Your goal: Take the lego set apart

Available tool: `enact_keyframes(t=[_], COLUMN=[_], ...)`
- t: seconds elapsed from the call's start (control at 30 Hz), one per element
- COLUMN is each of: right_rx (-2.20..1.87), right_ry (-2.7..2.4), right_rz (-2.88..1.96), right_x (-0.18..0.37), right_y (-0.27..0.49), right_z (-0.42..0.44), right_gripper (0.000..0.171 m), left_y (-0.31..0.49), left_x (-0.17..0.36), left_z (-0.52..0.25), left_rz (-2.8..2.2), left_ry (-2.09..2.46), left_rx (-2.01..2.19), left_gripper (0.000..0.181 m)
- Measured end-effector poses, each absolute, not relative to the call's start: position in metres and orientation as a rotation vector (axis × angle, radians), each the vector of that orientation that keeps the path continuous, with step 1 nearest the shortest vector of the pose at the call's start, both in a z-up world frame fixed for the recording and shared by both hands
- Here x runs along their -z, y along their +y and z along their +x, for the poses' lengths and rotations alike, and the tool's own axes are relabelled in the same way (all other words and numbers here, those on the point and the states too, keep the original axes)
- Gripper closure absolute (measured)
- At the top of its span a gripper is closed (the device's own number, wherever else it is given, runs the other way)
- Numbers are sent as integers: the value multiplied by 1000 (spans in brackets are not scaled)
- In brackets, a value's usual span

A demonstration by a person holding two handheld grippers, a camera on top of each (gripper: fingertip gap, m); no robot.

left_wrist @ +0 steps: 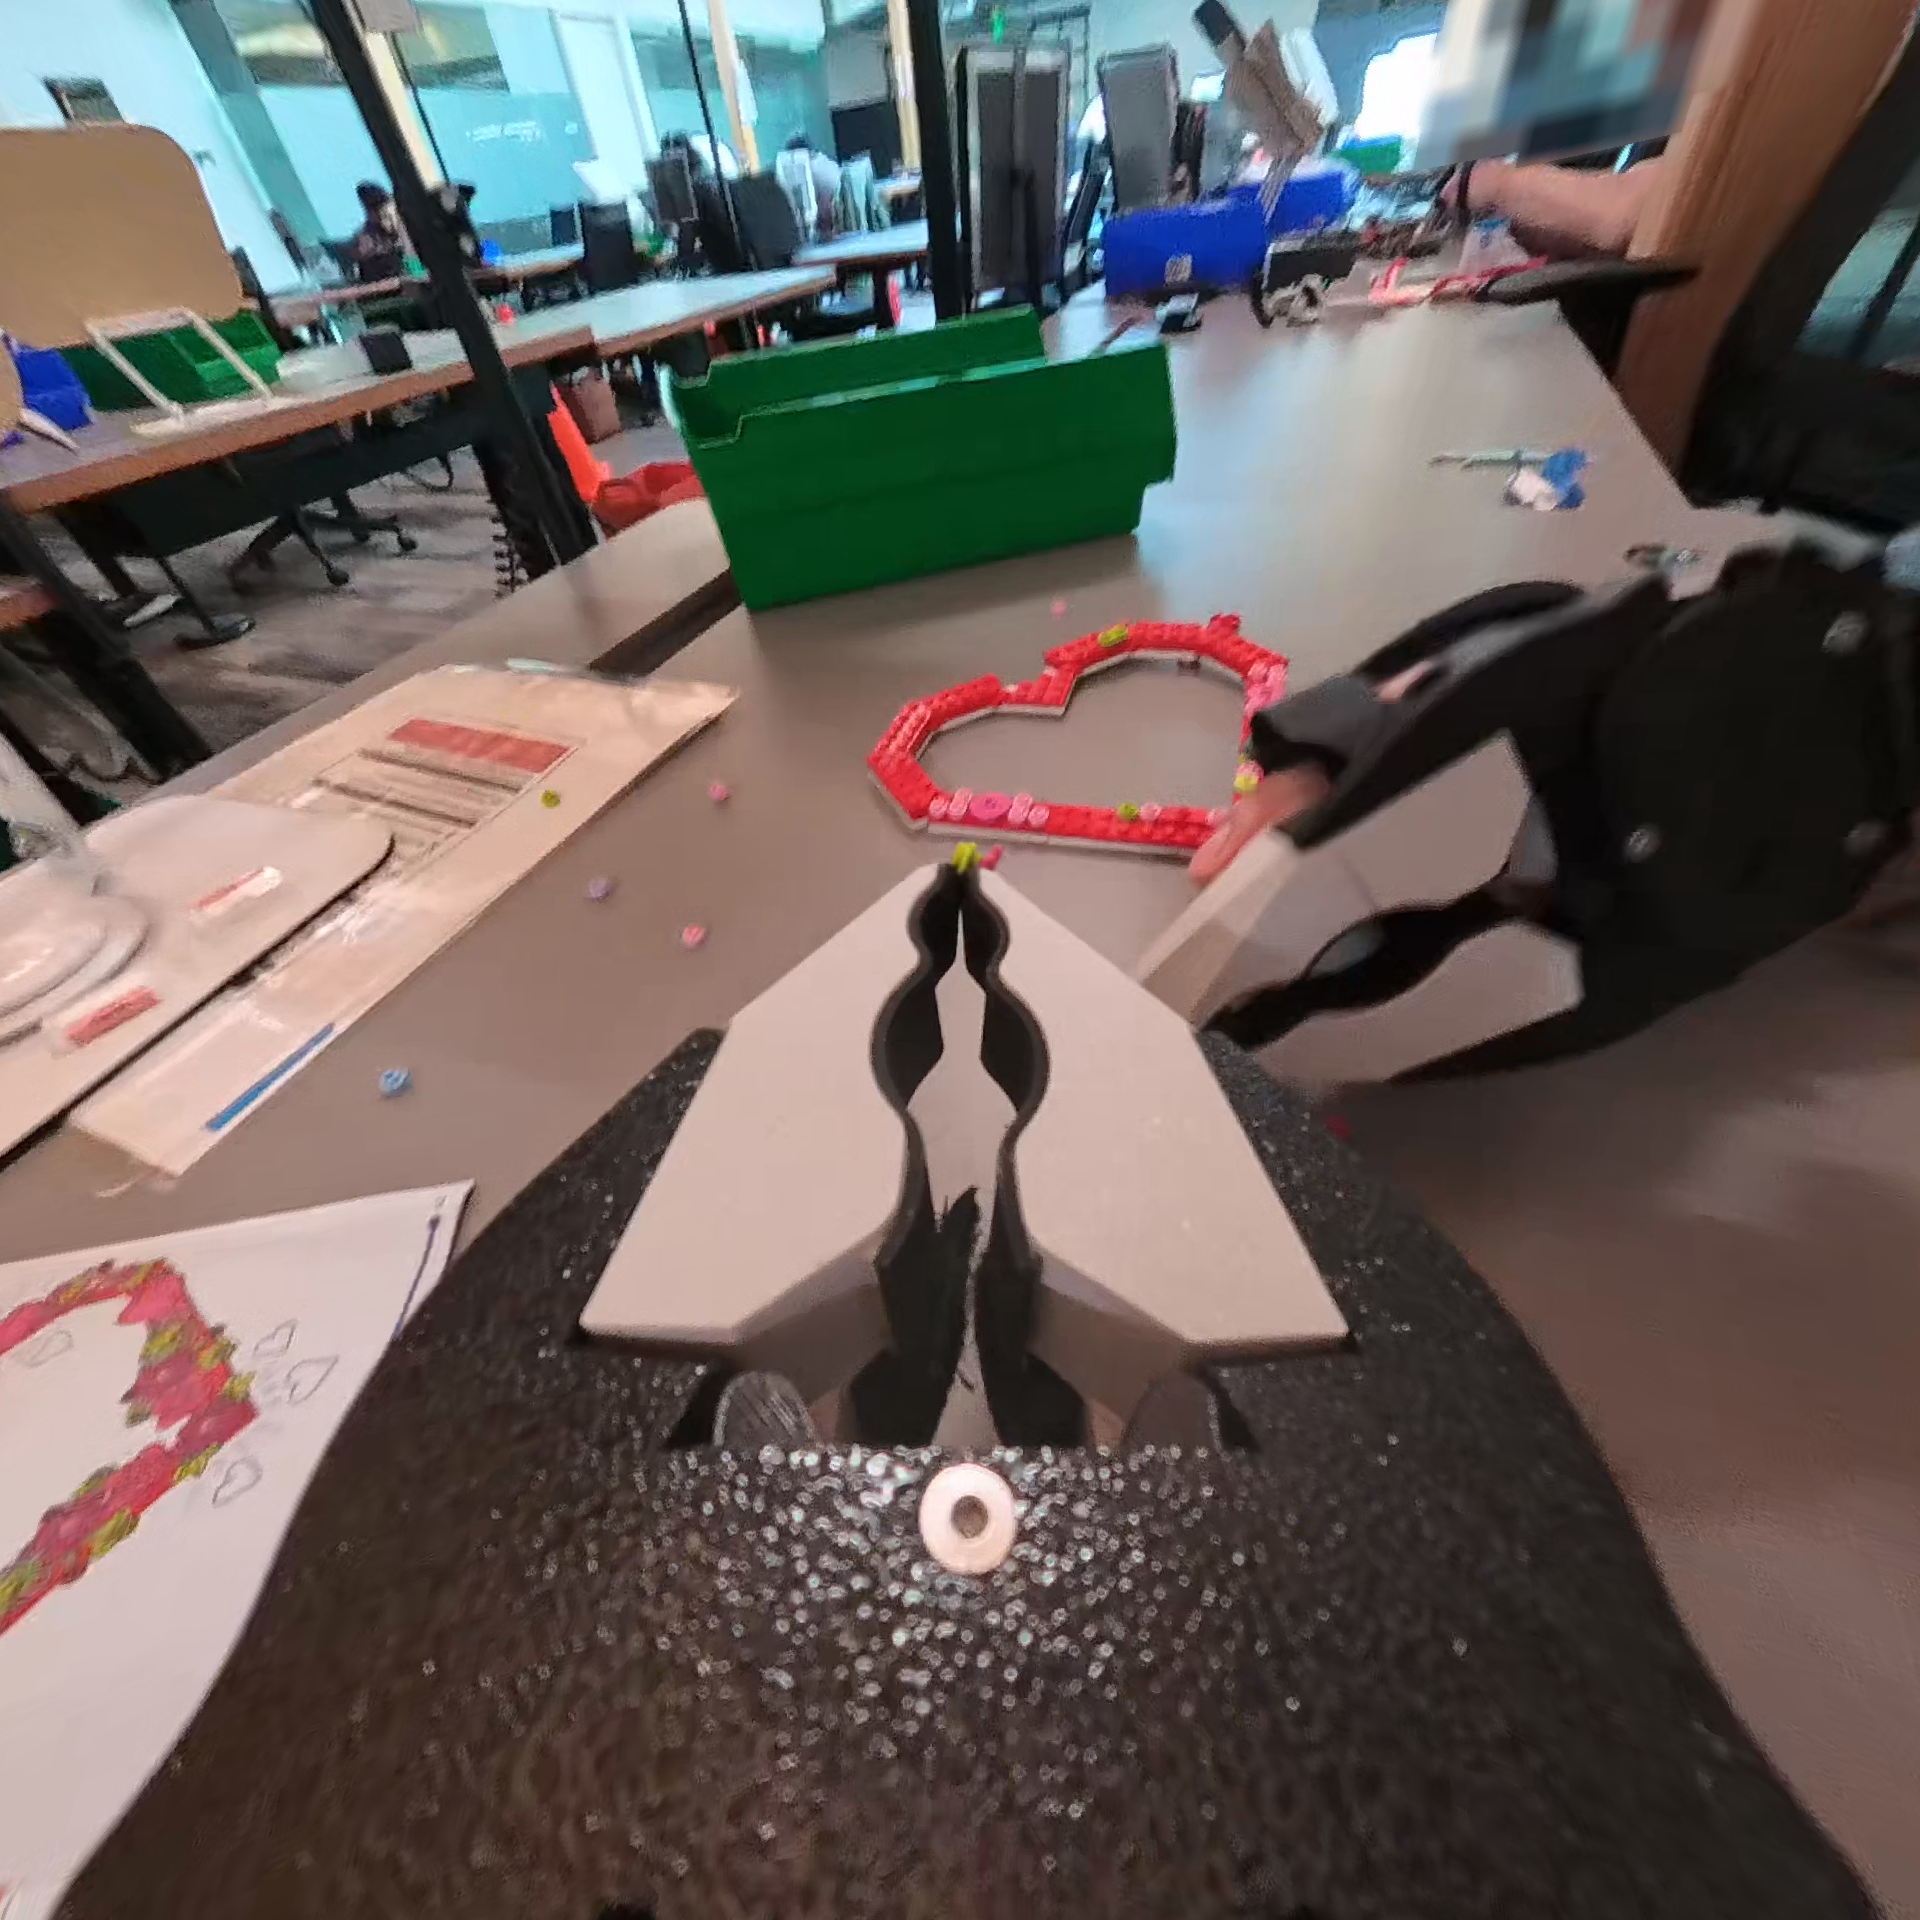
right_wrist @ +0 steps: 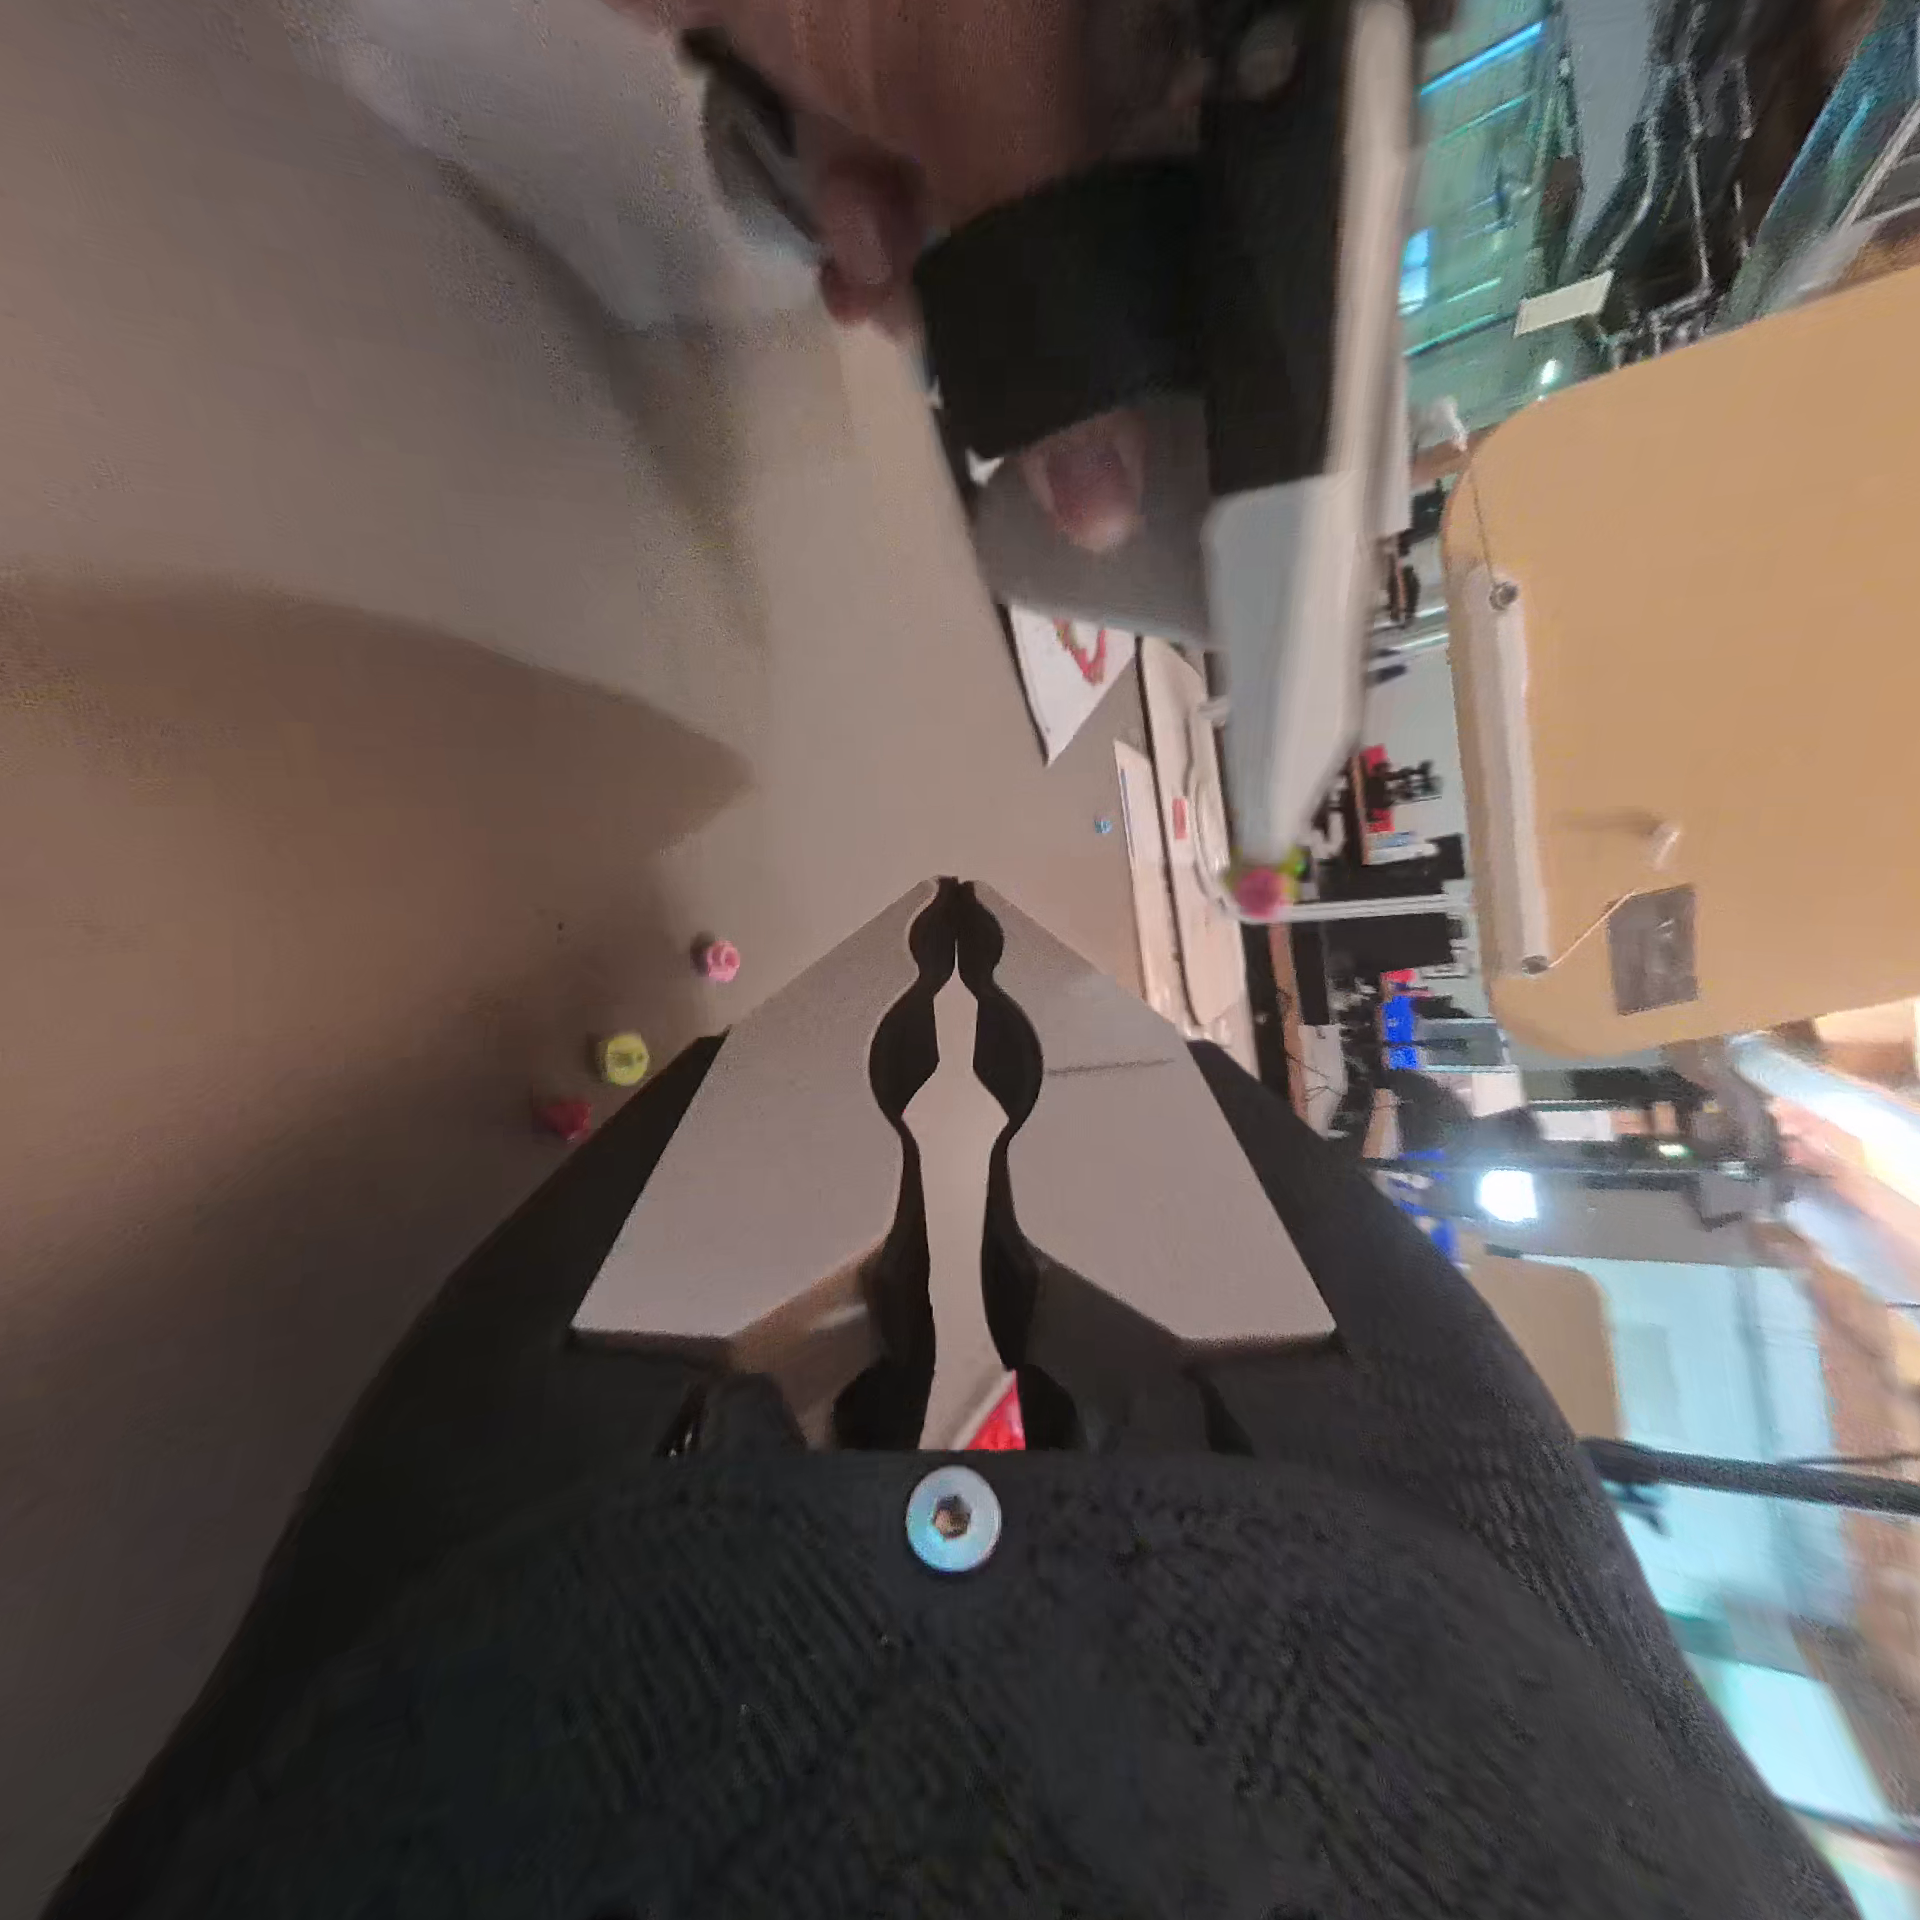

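1. Your left gripper (left_wrist: 964, 883) has its grey fingers pressed together at the tips, pinching a small lime-and-pink flower piece (left_wrist: 970, 858); the right wrist view shows the same piece (right_wrist: 1262, 883) at the tip of that gripper, lifted clear of the table.
2. Your right gripper (right_wrist: 951, 888) is rolled on its side, so its view shows the table as a vertical plane; its tips are pressed together with nothing visible between them.
3. In the left wrist view, your right gripper (left_wrist: 1205, 883) enters from the right, low over the table (left_wrist: 1351, 499), with its tips just beside the lower right corner of the heart.
4. The lego set is a red heart frame (left_wrist: 1075, 743) lying flat on the table, ahead of your left gripper and in front of a green bin (left_wrist: 925, 457); small pink and lime studs remain along its bottom and right edges.
5. Loose small pieces lie scattered on the table left of the heart, one of them a blue piece (left_wrist: 393, 1082); beside your right gripper lie a pink stud (right_wrist: 717, 958), a yellow stud (right_wrist: 621, 1058) and a red stud (right_wrist: 563, 1118).
6. Clear plastic bags (left_wrist: 343, 862) and a printed sheet with a heart picture (left_wrist: 135, 1455) lie on the left of the table.
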State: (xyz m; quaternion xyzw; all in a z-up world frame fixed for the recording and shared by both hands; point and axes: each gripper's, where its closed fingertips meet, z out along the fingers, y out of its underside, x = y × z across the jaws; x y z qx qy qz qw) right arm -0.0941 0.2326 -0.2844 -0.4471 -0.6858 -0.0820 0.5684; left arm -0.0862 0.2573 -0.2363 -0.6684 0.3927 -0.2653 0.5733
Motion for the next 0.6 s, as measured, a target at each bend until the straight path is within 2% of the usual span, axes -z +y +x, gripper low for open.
enact_keyframes(t=[0.13,0.4,0.6], right_rx=[22,127,283], right_ry=[-1444,-1417,-1431], right_rz=[-1078,-1051,-967], right_x=[257,256,254], right_y=[233,244,248], right_z=[-92,-84,-81], right_gripper=[170,145,157], left_y=[259,251,250], left_x=[251,263,257], left_z=[-91,-75,-75], left_rz=[-1611,-1626,-1672], left_ry=[948,1056,951], left_rx=[603,591,789], left_gripper=[181,181,181])
